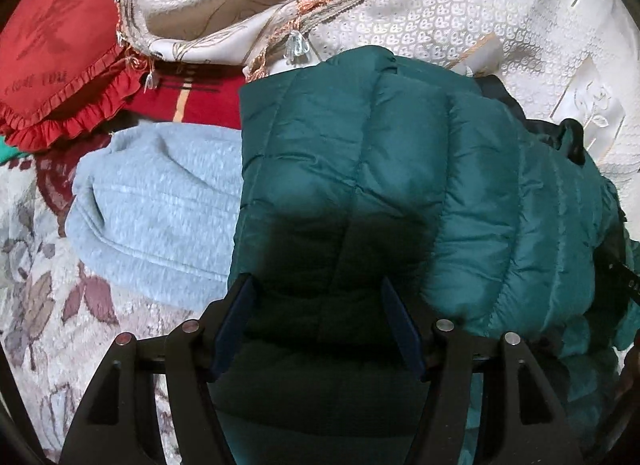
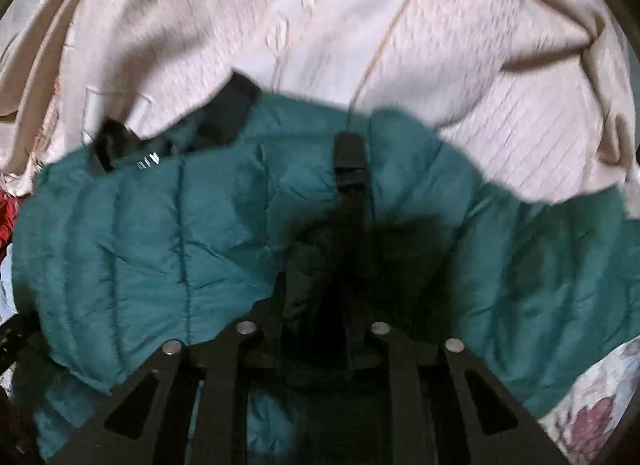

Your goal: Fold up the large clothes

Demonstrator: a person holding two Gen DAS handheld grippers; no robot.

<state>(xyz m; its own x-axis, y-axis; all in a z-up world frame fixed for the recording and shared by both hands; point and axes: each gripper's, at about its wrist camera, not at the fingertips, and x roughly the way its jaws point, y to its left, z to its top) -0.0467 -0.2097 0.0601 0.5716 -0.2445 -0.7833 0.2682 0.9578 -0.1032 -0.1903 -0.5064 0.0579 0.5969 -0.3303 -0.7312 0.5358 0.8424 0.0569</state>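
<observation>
A teal quilted puffer jacket [image 1: 400,169] lies on the bed, its black lining and collar showing at its far right [image 1: 568,137]. My left gripper [image 1: 316,289] is open just above the jacket's near part, its blue-padded fingers [image 1: 234,321] spread wide with nothing between them. In the right wrist view the same jacket [image 2: 152,233] fills the middle. My right gripper [image 2: 324,285] is shut on a bunched fold of the jacket's fabric, with a black strap and toggle [image 2: 350,153] running away from it. This view is blurred.
A light blue knitted garment [image 1: 152,209] lies left of the jacket. Red frilled cushions [image 1: 60,65] and a beige fringed cloth [image 1: 208,13] lie at the back left. A cream embossed bedspread [image 1: 480,17] covers the far side [image 2: 360,25]; a floral cover [image 1: 48,297] lies nearer.
</observation>
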